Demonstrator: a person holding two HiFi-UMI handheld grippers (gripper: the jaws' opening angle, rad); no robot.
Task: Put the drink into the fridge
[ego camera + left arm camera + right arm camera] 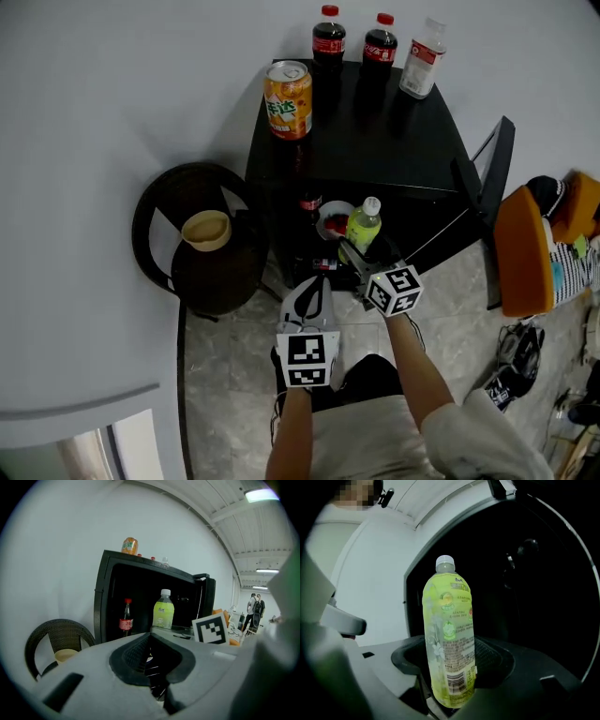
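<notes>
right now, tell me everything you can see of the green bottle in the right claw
The green bottle is clear plastic holding a pale yellow-green drink, with a white cap and a printed label that shows a barcode near the base. It stands roughly upright, its lower part clamped in the right claw, held in front of the open black fridge. Nothing else appears to touch it.

the head view is evenly lit and sharp: the wall [112, 94] bright, the fridge [375, 122] mouth in deep shadow. both gripper views bulge, with black corners and soft foregrounds. a lamp [260, 494] glares top right in the left one. the right one is dim; only the bottle [449, 634] catches light.
</notes>
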